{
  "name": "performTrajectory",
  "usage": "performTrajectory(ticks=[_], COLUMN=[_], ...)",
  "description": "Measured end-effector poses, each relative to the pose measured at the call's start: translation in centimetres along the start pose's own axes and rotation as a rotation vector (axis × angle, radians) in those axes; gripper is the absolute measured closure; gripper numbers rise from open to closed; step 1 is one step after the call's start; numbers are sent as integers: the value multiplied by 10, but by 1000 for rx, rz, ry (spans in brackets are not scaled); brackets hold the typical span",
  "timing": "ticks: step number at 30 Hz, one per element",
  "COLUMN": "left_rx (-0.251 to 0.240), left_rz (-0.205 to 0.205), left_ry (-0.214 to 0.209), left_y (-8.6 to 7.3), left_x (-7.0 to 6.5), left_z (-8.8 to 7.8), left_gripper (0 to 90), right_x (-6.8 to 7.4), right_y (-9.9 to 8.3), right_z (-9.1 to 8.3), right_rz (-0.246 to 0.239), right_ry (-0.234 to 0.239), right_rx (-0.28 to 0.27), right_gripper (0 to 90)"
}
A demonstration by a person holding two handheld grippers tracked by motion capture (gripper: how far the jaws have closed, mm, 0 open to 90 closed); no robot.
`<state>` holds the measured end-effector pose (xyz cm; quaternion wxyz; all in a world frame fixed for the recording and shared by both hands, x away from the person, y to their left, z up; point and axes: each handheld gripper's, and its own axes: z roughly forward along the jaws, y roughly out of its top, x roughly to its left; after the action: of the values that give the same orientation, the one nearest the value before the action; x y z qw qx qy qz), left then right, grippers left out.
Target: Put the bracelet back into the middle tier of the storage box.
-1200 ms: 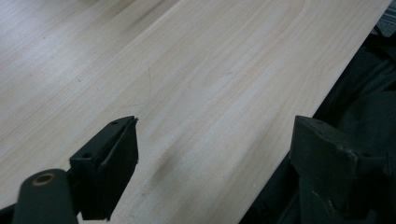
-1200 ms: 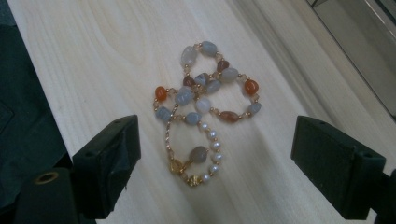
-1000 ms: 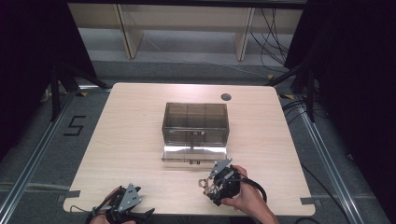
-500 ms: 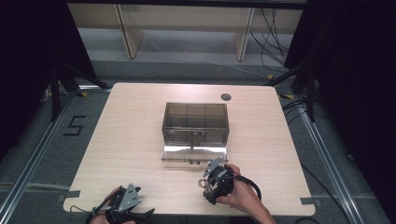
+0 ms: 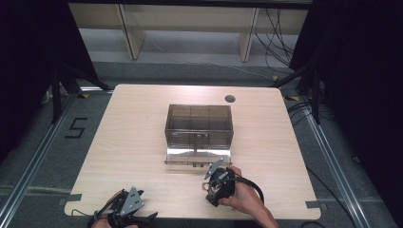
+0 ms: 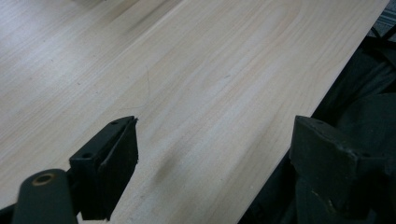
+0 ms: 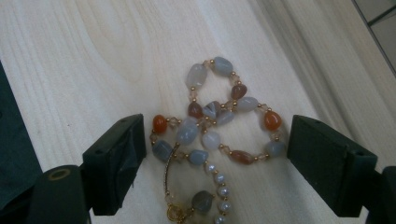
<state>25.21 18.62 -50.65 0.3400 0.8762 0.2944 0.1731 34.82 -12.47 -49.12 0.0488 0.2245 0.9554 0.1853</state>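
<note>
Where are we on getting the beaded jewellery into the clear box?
Done: the clear box has its front flap down. In hand: the right gripper brackets the beaded jewellery on the table; its jaws have just been closing, pads not yet pressing. Left gripper is open at the near edge. Left: grip, lift, place inside.

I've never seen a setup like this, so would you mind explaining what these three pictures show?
A person sits at a wooden table holding a two-jaw gripper in each hand. One picture looks down from above; the other two come from cameras riding on the grippers, looking along their black jaws. The left gripper rests near the table's edge, jaws open on nothing. The right gripper has just been closing slightly around a pile of beaded jewellery lying on the table, but its pads are not yet pressing on it. Behind stands a clear box with its front flap folded down.
</note>
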Motion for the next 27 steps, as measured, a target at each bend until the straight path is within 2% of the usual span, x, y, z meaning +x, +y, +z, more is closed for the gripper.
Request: performTrajectory(ticks=[1,2,4,5,6,8,9,10,12,14,15,16,17,18,19,21,22,23,25,26,27], left_rx=[-7,-6,-10,-2,-7,2,-10,-14,-4,-9,-15,-4,-5,-7,2,-11,-2,-7,-9,-7,-9], left_rz=[-19,-11,-14,-5,-15,-2,-17,-15,-16,-6,-18,-5,-18,-18,-1,-17,-1,-12,-14,-11,-17], left_ry=[-19,-2,-8,-6,-8,5,-15,-5,-20,3,-16,-1,-23,-19,3,-8,-2,-15,0,-7,-14], left_y=[-1,0,0,0,-1,0,0,0,-1,0,0,0,-1,-1,0,0,-1,-1,0,0,0], left_x=[-1,0,-1,0,-1,0,-1,-1,0,0,-1,0,-1,-1,0,-1,0,-1,0,0,-1], left_z=[2,0,1,1,1,0,1,0,2,0,1,1,1,1,0,0,0,0,1,1,1], left_gripper=[155,156,155,155,155,156,155,155,156,156,156,156,156,156,156,156,156,156,157,156,157], right_x=[-1,-1,-1,-1,-2,-2,-3,-3,-3,-2,-2,-1,-1,-1,-1,-1,0,0,1,1,2], right_y=[1,2,3,3,4,4,4,5,5,6,7,7,8,8,9,9,9,10,10,10,10], right_z=[0,0,0,-1,-1,-1,-2,-3,-4,-5,-4,-5,-5,-6,-6,-7,-7,-7,-7,-7,-7], right_rz=[-4,1,9,0,-16,4,5,16,14,-1,-4,3,3,-7,-5,-13,-20,-22,-33,-47,-41], right_ry=[6,11,-1,7,10,11,9,-1,2,11,10,8,9,11,12,25,24,24,26,41,36], right_rx=[7,7,12,9,7,11,13,18,23,29,33,39,43,48,52,59,59,62,64,63,62], right_gripper=[230,235,275,298,305,349,370,395,453,496,511,533,568,605,651,703,713,717,743,813,815])
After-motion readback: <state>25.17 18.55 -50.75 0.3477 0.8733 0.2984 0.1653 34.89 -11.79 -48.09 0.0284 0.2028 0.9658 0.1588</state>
